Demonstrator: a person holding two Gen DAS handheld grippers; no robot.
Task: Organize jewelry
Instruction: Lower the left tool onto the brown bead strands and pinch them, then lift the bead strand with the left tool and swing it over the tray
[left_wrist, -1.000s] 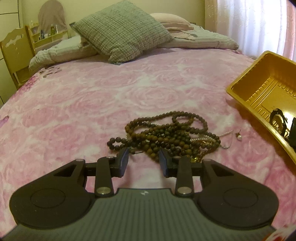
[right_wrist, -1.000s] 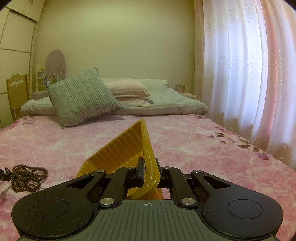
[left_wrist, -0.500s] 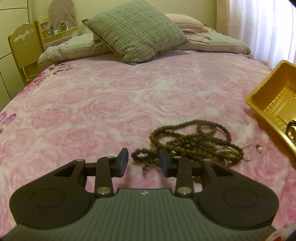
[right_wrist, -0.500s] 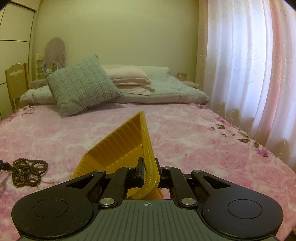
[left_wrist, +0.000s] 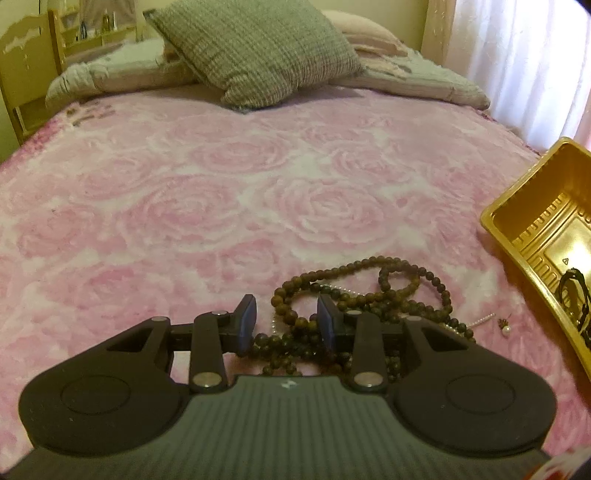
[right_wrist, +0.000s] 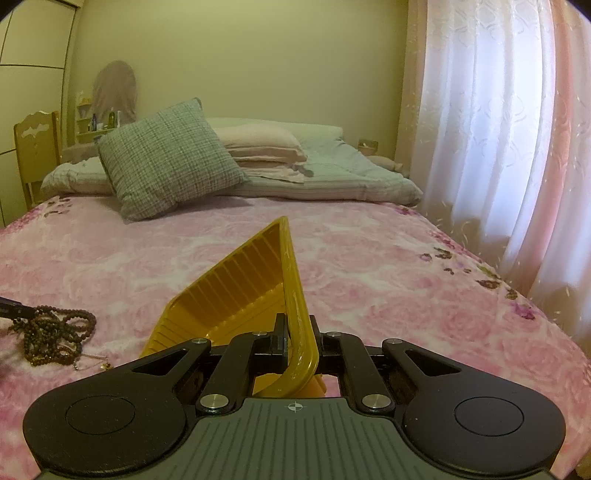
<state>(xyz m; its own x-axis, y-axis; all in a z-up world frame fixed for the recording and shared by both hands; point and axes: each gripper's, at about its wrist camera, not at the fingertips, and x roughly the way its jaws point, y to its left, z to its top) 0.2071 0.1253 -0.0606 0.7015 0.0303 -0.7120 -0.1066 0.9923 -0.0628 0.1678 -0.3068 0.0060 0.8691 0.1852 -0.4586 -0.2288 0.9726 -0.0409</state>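
**Beads lie between the left fingers, tray held ready**

Beads in a tangled brown heap rest on the pink bedspread, with a thin pearl strand and a small earring just beside them. The left gripper hovers over the near edge of the heap, its fingers apart with several loops between them but not yet pinched. The right gripper has its fingers clamped together on the rim of the yellow tray, tilting it; a dark item already lies inside. To do this step well, I would lower the left fingers into the thickest bunch, close firmly across several strands, then lift slowly so trailing loops follow without snagging the pearl strand.
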